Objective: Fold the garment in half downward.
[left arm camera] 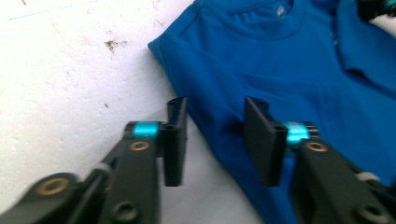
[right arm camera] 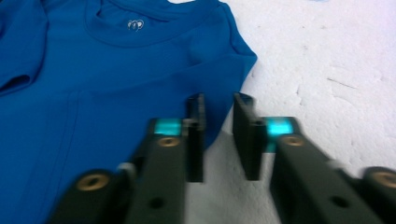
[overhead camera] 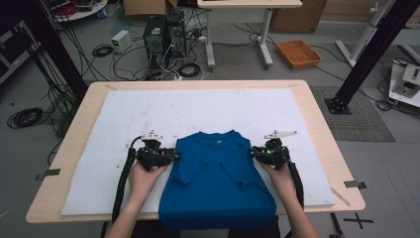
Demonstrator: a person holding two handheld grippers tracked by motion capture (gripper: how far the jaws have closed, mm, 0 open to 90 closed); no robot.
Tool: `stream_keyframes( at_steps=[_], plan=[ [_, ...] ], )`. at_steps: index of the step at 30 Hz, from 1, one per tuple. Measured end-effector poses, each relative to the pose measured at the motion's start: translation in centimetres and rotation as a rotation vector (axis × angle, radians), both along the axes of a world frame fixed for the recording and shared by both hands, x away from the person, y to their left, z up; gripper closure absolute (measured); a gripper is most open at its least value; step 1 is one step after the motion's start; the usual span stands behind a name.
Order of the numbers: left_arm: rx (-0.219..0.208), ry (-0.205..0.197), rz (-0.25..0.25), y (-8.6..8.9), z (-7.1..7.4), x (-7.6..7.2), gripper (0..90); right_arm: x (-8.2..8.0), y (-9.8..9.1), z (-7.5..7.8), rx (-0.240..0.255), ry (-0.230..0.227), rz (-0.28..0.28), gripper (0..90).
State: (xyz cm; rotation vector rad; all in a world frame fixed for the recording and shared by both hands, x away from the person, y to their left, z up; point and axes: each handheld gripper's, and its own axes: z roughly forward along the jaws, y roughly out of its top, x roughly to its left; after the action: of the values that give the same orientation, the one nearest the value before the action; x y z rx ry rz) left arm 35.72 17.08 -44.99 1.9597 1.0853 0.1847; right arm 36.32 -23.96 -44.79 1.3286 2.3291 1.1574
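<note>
Blue T-shirt (overhead camera: 218, 183) lies face up on the white foam sheet (overhead camera: 124, 124) that covers the surface (overhead camera: 74, 129), collar (overhead camera: 216, 135) pointing away from me, both sleeves already folded in over the chest, hem hanging off the near edge. I have one gripper at each side edge, just below the shoulder, because the next fold needs both sides lifted evenly; a lopsided grab would skew the cloth. Left gripper (left arm camera: 215, 140): jaws stand apart and straddle the shirt's left edge, one pad (left arm camera: 175, 140) over bare foam, the other (left arm camera: 261, 140) over blue fabric. Nothing is pinched yet; released, poised around the edge. Right gripper (right arm camera: 218, 140): jaws much narrower, with the shirt's right edge running into the gap between them. From the right gripper view I cannot see fabric actually pressed between the pads, so I count it as not yet grasping, though close. In the high view both grippers sit level with each other on opposite sides of the shirt, touching or just beside its edges, hands low on the foam. Judgement: this is the pinch stage before a fold. Risk is catching only the top layer at the folded sleeve, or scraping the foam instead of the cloth.
</note>
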Motion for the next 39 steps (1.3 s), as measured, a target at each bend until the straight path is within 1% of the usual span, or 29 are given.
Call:
stream_keyframes(
  at_steps=[1, 2, 5, 6, 9, 11, 12, 13, 14, 15, 16, 17, 18, 19, 20, 21, 22, 23, 24, 25, 26, 28, 30, 31, 32, 33, 35, 38, 39],
  plan=[
    [0.013, -0.009, -0.001, 0.0, 0.1, 0.0, 65.8, -0.1, 0.1, -0.1, -0.006, -0.007, 0.007, 84.6],
    [0.01, -0.013, 0.002, -0.1, 0.1, -0.1, 70.3, -0.1, 0.1, 0.0, -0.016, -0.019, 0.009, 88.3],
    [0.024, -0.022, 0.004, 0.1, 0.3, -0.3, 78.8, -0.3, -0.3, 0.3, -0.017, -0.043, -0.018, 89.6],
    [0.027, -0.026, 0.013, 0.1, 0.3, -0.4, 79.9, -0.3, -0.5, 0.4, -0.016, -0.049, -0.023, 89.6],
    [0.022, -0.016, 0.038, 0.5, 0.3, -0.5, 79.9, -0.3, -1.1, 0.5, -0.018, -0.048, -0.044, 89.9],
    [0.016, -0.012, 0.059, 0.8, 0.3, -0.5, 76.0, -0.3, -1.4, 0.5, -0.018, -0.052, -0.062, 89.0],
    [0.012, -0.01, 0.071, 0.9, 0.3, -0.5, 72.1, -0.3, -1.6, 0.6, -0.006, -0.051, -0.063, 85.2],
    [0.005, -0.008, 0.082, 1.0, 0.4, -0.5, 66.1, -0.2, -1.8, 0.6, 0.003, -0.047, -0.064, 79.0],
    [0.005, -0.008, 0.082, 1.0, 0.4, -0.5, 60.1, -0.2, -1.8, 0.6, 0.003, -0.047, -0.064, 79.0],
    [-0.063, -0.016, 0.066, 1.1, 0.3, -0.2, 56.0, -0.1, -2.0, 0.6, 0.065, -0.029, -0.059, 72.0],
    [-0.07, -0.019, 0.065, 0.9, 0.3, -0.1, 54.1, 0.0, -2.0, 0.5, 0.077, -0.025, -0.056, 68.7],
    [-0.066, -0.013, 0.065, 0.7, 0.2, 0.0, 51.2, 0.2, -1.8, 0.4, 0.092, 0.0, -0.051, 66.4],
    [-0.062, -0.004, 0.058, 0.5, 0.1, 0.2, 51.0, 0.3, -1.6, 0.2, 0.099, 0.016, -0.041, 66.8],
    [-0.049, 0.002, 0.057, 0.3, 0.0, 0.2, 51.4, 0.4, -1.3, 0.0, 0.087, 0.025, -0.03, 70.3],
    [-0.032, 0.005, 0.051, 0.1, -0.1, 0.2, 56.2, 0.4, -1.0, -0.2, 0.065, 0.026, -0.02, 79.4],
    [-0.032, 0.005, 0.051, 0.1, -0.1, 0.2, 66.7, 0.4, -1.0, -0.2, 0.065, 0.026, -0.02, 79.4],
    [0.006, -0.013, 0.041, 0.0, -0.1, 0.2, 74.8, 0.2, -0.8, -0.2, 0.02, 0.005, -0.016, 88.9],
    [0.006, -0.013, 0.041, 0.0, -0.1, 0.2, 78.7, 0.2, -0.9, 0.0, 0.01, -0.007, -0.023, 89.0],
    [0.001, -0.015, 0.045, 0.1, -0.1, 0.1, 78.7, 0.2, -0.9, 0.0, 0.01, -0.007, -0.023, 89.0],
    [-0.005, -0.02, 0.059, 0.3, 0.1, 0.1, 81.3, 0.1, -1.3, 0.2, 0.001, -0.021, -0.055, 88.9],
    [-0.007, -0.016, 0.064, 0.4, 0.1, 0.1, 81.1, 0.1, -1.5, 0.2, 0.01, -0.015, -0.054, 88.8],
    [-0.006, -0.013, 0.086, 0.5, 0.1, 0.2, 74.7, 0.1, -1.8, 0.2, 0.011, -0.016, -0.06, 87.0],
    [-0.006, -0.014, 0.09, 0.6, 0.2, 0.2, 73.7, 0.1, -1.9, 0.3, 0.012, -0.019, -0.067, 86.4],
    [-0.009, -0.018, 0.109, 0.8, 0.3, 0.2, 68.5, 0.1, -2.3, 0.5, 0.018, -0.024, -0.083, 81.4],
    [-0.029, -0.02, 0.116, 0.9, 0.3, 0.4, 61.1, 0.2, -2.4, 0.5, 0.027, -0.021, -0.091, 78.0],
    [-0.05, -0.013, 0.111, 1.0, 0.2, 0.5, 57.5, 0.3, -2.6, 0.5, 0.045, -0.015, -0.089, 75.9],
    [-0.058, -0.009, 0.109, 1.1, 0.2, 0.6, 53.8, 0.5, -2.6, 0.4, 0.076, -0.012, -0.092, 69.2],
    [-0.052, 0.006, 0.097, 0.6, -0.2, 1.0, 53.3, 1.0, -2.1, -0.1, 0.082, 0.014, -0.085, 69.6],
    [-0.039, 0.0, 0.098, 0.4, -0.2, 0.9, 53.3, 1.0, -2.1, -0.1, 0.082, 0.014, -0.085, 69.6]
  ],
)
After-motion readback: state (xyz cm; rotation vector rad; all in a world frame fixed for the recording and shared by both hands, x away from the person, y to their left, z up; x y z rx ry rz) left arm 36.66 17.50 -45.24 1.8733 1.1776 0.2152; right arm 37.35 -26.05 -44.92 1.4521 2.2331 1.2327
